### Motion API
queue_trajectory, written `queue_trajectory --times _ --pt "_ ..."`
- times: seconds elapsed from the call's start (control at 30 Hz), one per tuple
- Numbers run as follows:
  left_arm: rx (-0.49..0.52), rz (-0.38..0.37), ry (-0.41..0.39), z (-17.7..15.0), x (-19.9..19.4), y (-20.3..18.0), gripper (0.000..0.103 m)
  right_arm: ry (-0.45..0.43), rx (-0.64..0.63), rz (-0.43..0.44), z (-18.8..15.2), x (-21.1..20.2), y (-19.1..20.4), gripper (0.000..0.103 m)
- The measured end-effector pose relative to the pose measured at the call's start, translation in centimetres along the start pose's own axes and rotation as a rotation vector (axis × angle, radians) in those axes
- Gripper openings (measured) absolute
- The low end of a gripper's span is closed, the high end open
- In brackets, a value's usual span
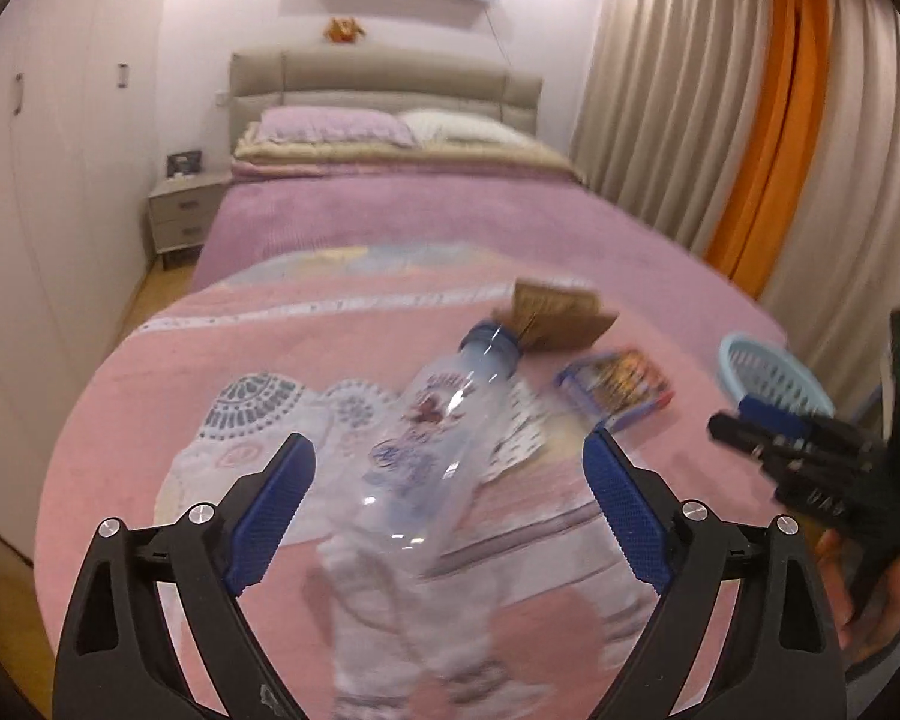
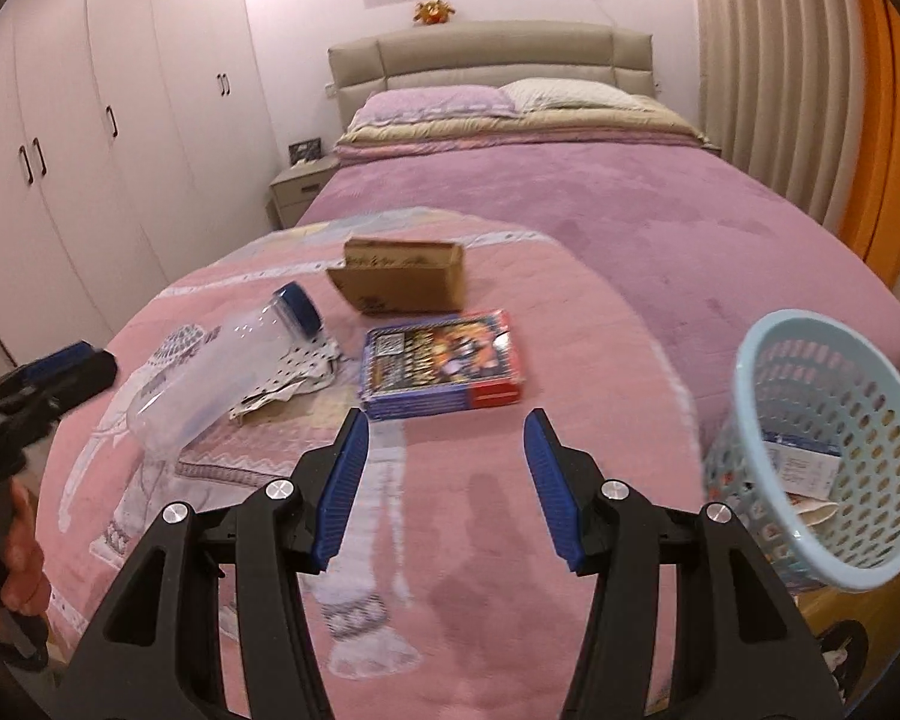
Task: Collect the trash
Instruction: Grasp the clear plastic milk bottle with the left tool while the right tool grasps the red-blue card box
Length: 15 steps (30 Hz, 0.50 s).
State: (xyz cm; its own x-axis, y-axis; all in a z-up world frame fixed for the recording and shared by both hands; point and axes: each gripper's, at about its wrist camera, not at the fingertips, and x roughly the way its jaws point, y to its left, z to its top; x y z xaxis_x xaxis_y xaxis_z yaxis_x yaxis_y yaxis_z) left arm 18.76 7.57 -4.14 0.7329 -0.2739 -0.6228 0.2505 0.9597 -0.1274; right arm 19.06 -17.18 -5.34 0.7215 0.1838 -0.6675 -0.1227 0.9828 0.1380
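A clear plastic bottle (image 1: pixel 432 450) (image 2: pixel 210 384) with a blue cap lies on the pink bedspread over a crumpled dotted paper (image 2: pixel 288 378). My left gripper (image 1: pixel 450 438) is open wide; the bottle shows between its fingers with a gap to each pad. Beyond the bottle lie a flattened cardboard box (image 1: pixel 564 312) (image 2: pixel 402 282) and a colourful blue-red packet (image 1: pixel 618 384) (image 2: pixel 444 366). My right gripper (image 2: pixel 445 420) stands open over the blanket just short of the packet, with nothing between its fingers. A light blue mesh basket (image 2: pixel 822 468) (image 1: pixel 774 378) holding some trash sits at the right.
The bed (image 2: pixel 570 210) runs back to pillows and a beige headboard. White wardrobes (image 2: pixel 90 150) line the left wall, with a nightstand (image 1: pixel 180 216) beside the bed. Beige and orange curtains (image 1: pixel 750 150) hang on the right. A hand (image 1: pixel 870 600) holds the right gripper's handle.
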Motion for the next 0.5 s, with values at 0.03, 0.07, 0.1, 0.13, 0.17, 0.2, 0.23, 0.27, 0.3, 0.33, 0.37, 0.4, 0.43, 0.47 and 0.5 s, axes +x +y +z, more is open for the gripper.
queue_trajectory --times 0.03,0.07,0.1,0.13,0.17,0.2,0.23,0.27,0.3,0.33,0.37,0.4,0.43,0.47,0.5 --pt "0.008 0.005 0.015 0.1 0.6 0.5 0.088 0.008 -0.004 0.003 0.0 0.3 0.5 0.051" --pt "0.013 0.009 0.040 0.2 1.3 0.9 0.088 0.011 -0.005 0.004 0.0 0.4 0.6 0.051" --pt "0.015 0.004 0.056 0.2 1.7 1.3 0.088 0.017 -0.007 0.006 0.1 0.7 0.8 0.051" --pt "0.020 -0.014 0.079 0.2 2.2 1.5 0.088 0.024 -0.006 0.008 0.2 0.9 1.0 0.051" --pt "0.025 -0.022 0.094 0.1 2.6 1.3 0.088 0.028 -0.004 0.010 0.2 1.1 1.0 0.051" --pt "0.031 -0.028 0.110 0.1 3.1 1.4 0.088 0.035 0.001 0.014 0.4 1.3 1.1 0.051" --pt "0.045 -0.043 0.131 0.2 3.6 1.3 0.088 0.045 0.004 0.019 0.6 1.7 1.1 0.051" --pt "0.057 -0.054 0.146 0.1 4.1 0.9 0.088 0.058 0.010 0.024 0.8 2.0 1.1 0.051" --pt "0.066 -0.061 0.159 0.1 4.6 0.8 0.088 0.062 0.014 0.026 0.8 2.1 1.2 0.051" --pt "0.072 -0.063 0.174 0.1 5.1 0.7 0.087 0.069 0.024 0.031 1.0 2.3 1.2 0.051" --pt "0.075 -0.065 0.187 0.1 5.5 0.6 0.084 0.073 0.032 0.035 1.2 2.5 1.1 0.051" --pt "0.078 -0.066 0.202 0.1 5.9 0.5 0.082 0.081 0.041 0.037 1.3 2.8 1.1 0.051" --pt "0.084 -0.058 0.212 0.0 6.2 0.3 0.078 0.091 0.053 0.038 1.5 3.1 1.1 0.051" --pt "0.089 -0.050 0.217 -0.1 6.4 0.2 0.074 0.102 0.065 0.041 1.7 3.4 1.0 0.051" --pt "0.094 -0.043 0.221 -0.1 6.6 0.2 0.070 0.108 0.072 0.043 1.8 3.5 1.0 0.051"
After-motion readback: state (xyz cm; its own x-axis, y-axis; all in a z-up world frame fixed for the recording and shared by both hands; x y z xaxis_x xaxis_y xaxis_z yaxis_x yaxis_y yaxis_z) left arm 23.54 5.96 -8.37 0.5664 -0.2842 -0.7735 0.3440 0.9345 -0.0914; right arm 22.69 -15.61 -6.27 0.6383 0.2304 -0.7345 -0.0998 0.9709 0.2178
